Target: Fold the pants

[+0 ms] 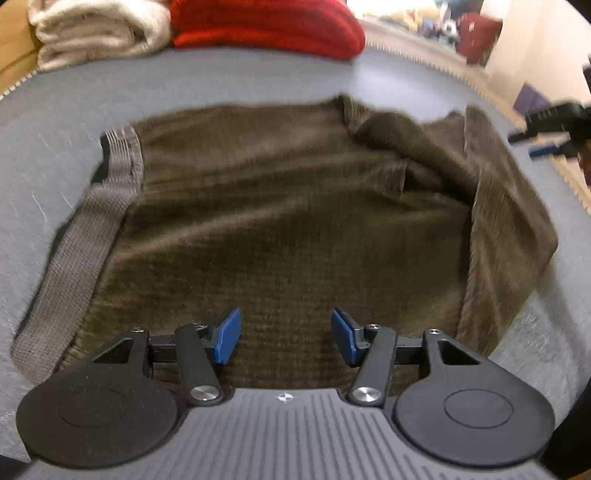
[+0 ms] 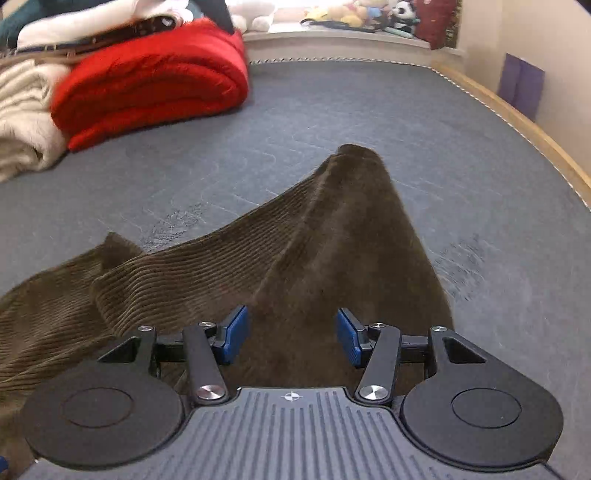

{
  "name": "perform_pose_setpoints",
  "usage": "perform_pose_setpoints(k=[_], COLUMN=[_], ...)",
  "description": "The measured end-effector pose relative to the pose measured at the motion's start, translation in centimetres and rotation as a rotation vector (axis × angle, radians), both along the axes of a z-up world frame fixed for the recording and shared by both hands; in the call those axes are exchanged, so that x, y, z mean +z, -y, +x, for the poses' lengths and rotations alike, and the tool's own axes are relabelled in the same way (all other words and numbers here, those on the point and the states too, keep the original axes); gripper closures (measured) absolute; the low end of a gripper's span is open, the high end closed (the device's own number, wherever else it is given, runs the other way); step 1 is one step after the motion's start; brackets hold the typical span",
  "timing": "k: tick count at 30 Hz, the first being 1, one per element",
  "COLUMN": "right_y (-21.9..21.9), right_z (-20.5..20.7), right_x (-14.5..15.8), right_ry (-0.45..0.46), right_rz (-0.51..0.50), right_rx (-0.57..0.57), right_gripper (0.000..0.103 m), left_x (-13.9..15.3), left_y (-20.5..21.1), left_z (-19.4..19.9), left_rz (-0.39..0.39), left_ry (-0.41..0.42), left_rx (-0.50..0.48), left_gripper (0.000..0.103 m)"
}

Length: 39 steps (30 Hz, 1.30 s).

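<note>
Dark olive-brown corduroy pants [image 1: 280, 206] lie folded on a grey-blue mattress [image 1: 229, 77], with the grey ribbed waistband [image 1: 92, 218] on the left. My left gripper [image 1: 286, 338] is open above the near edge of the pants, holding nothing. In the right wrist view the pants [image 2: 229, 273] lie rumpled, with a raised fold of cloth [image 2: 354, 155] ahead. My right gripper [image 2: 291, 338] is open above the cloth. The right gripper also shows at the far right of the left wrist view [image 1: 554, 129].
A folded red blanket [image 2: 155, 85] and a cream blanket [image 2: 22, 122] lie at the far left of the mattress [image 2: 369, 110]. A wooden bed edge [image 2: 517, 118] runs along the right. Stuffed toys [image 2: 354, 14] sit on a ledge behind.
</note>
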State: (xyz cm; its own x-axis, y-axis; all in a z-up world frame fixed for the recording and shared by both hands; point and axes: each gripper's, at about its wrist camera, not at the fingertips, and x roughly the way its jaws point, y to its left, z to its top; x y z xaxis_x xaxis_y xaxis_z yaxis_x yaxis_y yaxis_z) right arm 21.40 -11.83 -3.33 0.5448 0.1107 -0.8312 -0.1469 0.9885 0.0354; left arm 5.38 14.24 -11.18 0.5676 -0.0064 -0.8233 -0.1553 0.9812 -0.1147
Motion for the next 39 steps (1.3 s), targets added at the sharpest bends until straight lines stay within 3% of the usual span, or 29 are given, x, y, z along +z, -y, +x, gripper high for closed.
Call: perform_pose_setpoints(k=[2, 5, 11, 15, 17, 19, 26, 31, 36, 39], right_y=[-0.5, -2.0, -3.9, -4.4, -4.1, -3.6, 2.8, 11.0, 17.6, 19.6], right_z=[1.1, 2.9, 4.6, 4.8, 4.3, 3.7, -1.2, -5.8, -11.5, -12.8], right_x=[-1.1, -3.3, -6.8, -7.7, -7.0, -6.1, -1.6, -1.8, -3.4, -3.1], right_ry=[-0.019, -0.071, -0.164, -0.15, -0.143, -0.142, -0.127, -0.222, -0.356, -0.383], right_rz=[-0.003, -0.033, -0.05, -0.067, -0.046, -0.075, -0.141, -0.163, -0.074, -0.001], right_rx=[0.03, 0.076, 0.095, 0.124, 0.165, 0.176, 0.226, 0.216, 0.278, 0.291], right_gripper=[0.048, 0.046, 0.036, 0.039, 0.085, 0.096, 0.1, 0.1, 0.1, 0.1], left_x=[-1.1, -1.3, -1.6, -1.5, -1.5, -1.4, -1.2, -1.2, -1.3, -1.4], left_y=[0.3, 1.0, 1.2, 1.2, 1.3, 1.4, 2.0, 1.8, 1.7, 2.0], left_z=[0.3, 0.5, 0.7, 0.7, 0.6, 0.5, 0.2, 0.1, 0.2, 0.3], left_rz=[0.014, 0.051, 0.063, 0.07, 0.077, 0.083, 0.112, 0.107, 0.106, 0.115], left_ry=[-0.053, -0.053, -0.058, -0.057, -0.055, -0.053, -0.058, -0.058, -0.064, -0.064], left_rx=[-0.021, -0.073, -0.09, -0.096, -0.098, -0.098, -0.101, -0.11, -0.109, -0.105], left_gripper=[0.043, 0.031, 0.029, 0.028, 0.028, 0.028, 0.023, 0.021, 0.019, 0.017])
